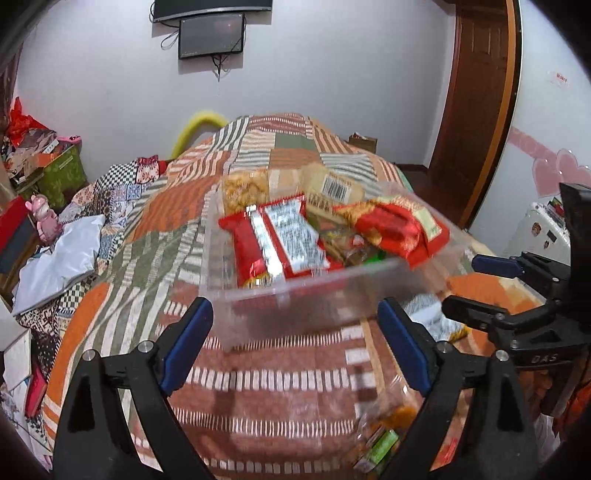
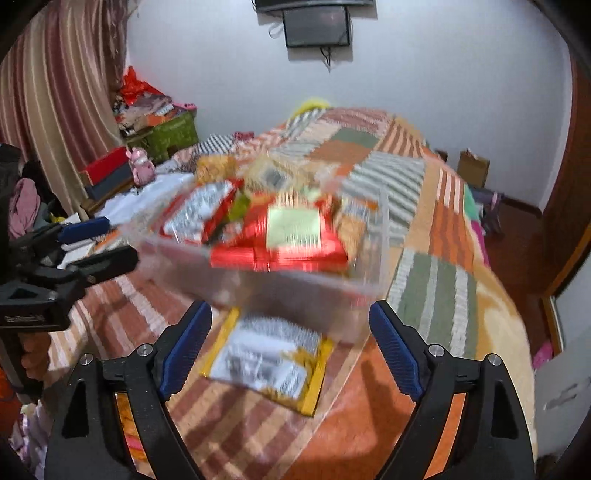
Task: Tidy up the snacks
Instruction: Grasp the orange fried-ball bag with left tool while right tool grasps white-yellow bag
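Bedspread [image 1: 177, 206] in orange, green and striped patches covers the bed, below a white wall and a screen [image 1: 211, 35]. On it stands a clear bin [image 1: 288, 295] heaped with snacks [image 1: 280, 236]; the left tool [image 1: 295, 343] is spread, empty, just short of it.

Right view: blurred bin [image 2: 295, 295], a yellow packet [image 2: 266, 358] just before it, right tool [image 2: 290, 343] spread, holding nothing.
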`<state>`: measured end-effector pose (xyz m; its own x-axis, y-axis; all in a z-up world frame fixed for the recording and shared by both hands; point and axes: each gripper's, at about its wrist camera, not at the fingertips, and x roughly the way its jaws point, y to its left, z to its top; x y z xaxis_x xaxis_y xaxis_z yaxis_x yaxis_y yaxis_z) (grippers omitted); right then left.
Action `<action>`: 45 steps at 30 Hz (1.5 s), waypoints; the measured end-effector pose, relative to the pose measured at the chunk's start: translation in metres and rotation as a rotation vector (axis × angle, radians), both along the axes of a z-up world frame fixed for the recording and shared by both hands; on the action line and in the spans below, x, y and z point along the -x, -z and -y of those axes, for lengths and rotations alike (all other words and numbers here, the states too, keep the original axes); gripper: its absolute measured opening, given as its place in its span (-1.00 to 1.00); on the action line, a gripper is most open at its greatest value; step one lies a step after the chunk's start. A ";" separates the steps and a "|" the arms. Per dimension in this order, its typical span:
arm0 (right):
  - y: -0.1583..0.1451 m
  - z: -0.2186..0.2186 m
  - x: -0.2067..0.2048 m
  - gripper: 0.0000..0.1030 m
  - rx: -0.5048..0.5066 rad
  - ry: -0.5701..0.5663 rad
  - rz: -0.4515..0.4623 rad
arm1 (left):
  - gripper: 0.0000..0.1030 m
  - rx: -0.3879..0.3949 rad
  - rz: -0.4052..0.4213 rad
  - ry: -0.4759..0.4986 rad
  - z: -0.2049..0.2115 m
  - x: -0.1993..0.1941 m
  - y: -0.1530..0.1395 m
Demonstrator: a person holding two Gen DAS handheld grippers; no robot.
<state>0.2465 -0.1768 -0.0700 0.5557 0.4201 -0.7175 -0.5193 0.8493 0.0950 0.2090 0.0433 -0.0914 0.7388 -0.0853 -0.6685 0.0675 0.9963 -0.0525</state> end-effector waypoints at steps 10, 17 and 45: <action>0.037 -0.022 -0.013 0.66 0.072 -0.047 -0.133 | 0.77 -0.004 -0.056 0.002 -0.005 0.001 0.023; 0.046 -0.020 -0.015 0.73 0.055 -0.058 -0.167 | 0.77 0.006 -0.068 0.022 -0.001 0.004 0.028; 0.000 0.019 0.035 0.04 -0.012 -0.006 -0.016 | 0.81 0.049 -0.164 0.102 0.051 0.060 0.038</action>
<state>0.2116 -0.1956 -0.0701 0.5413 0.4318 -0.7215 -0.5227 0.8449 0.1135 0.1494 -0.0077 -0.1289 0.6060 -0.1894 -0.7726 0.1541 0.9808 -0.1196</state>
